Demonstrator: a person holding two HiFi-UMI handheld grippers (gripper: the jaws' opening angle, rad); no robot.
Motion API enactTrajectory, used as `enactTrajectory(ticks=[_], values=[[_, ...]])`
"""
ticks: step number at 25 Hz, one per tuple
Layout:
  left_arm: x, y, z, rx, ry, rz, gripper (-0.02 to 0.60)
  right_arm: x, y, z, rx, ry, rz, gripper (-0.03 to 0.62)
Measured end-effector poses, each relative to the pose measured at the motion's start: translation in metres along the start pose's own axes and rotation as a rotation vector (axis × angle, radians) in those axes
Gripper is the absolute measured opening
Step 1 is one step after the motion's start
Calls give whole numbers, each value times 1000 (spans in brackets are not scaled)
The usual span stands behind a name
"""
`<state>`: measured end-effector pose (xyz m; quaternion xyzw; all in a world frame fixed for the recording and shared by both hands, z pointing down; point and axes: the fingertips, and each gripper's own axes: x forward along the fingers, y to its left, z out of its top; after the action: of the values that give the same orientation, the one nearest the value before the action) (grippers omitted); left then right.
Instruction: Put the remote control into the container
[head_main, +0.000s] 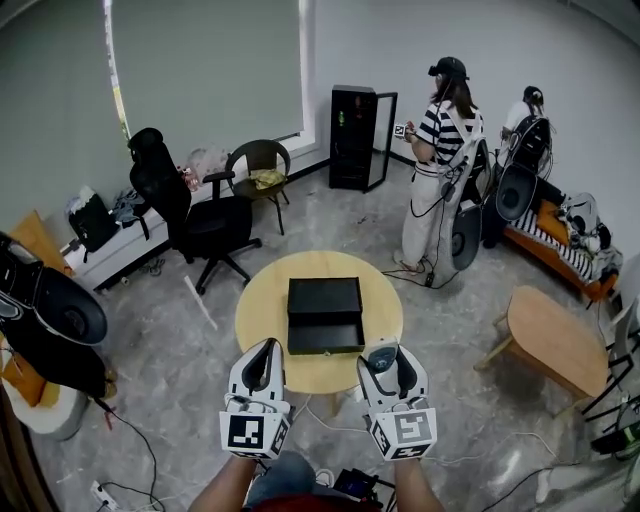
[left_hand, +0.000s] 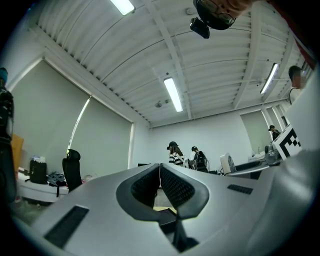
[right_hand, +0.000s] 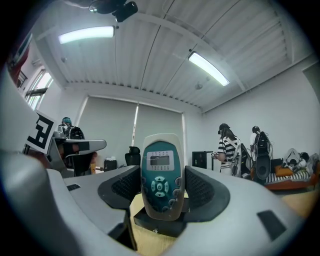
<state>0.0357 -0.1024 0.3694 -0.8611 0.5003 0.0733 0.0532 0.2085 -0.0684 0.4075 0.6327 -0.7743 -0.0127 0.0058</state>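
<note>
A white remote control (right_hand: 161, 175) with a teal face and buttons stands upright between the jaws of my right gripper (right_hand: 161, 186), which is shut on it. In the head view the remote control (head_main: 381, 357) shows at the tip of the right gripper (head_main: 384, 362), just over the near right rim of the round table. The black container (head_main: 325, 314), an open box with its lid up, sits in the middle of that table, ahead and left of the remote. My left gripper (head_main: 264, 362) hovers at the table's near left edge, jaws shut (left_hand: 159, 186) on nothing.
The round wooden table (head_main: 262, 303) stands on a grey floor. A black office chair (head_main: 195, 215) and a brown chair (head_main: 262, 170) are behind it, a wooden side table (head_main: 556, 340) to the right. Two people (head_main: 441, 150) stand at the back right. Cables lie on the floor.
</note>
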Motion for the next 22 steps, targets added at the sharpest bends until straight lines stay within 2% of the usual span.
enactTrajectory(ticks=[8,22], values=[[27,20,-3,16,-23,-9,17,38,1,-6,-28,17,15,276],[127,93,-21,2,-44,-92,17,166,3,-2,-66,47,-12,276]])
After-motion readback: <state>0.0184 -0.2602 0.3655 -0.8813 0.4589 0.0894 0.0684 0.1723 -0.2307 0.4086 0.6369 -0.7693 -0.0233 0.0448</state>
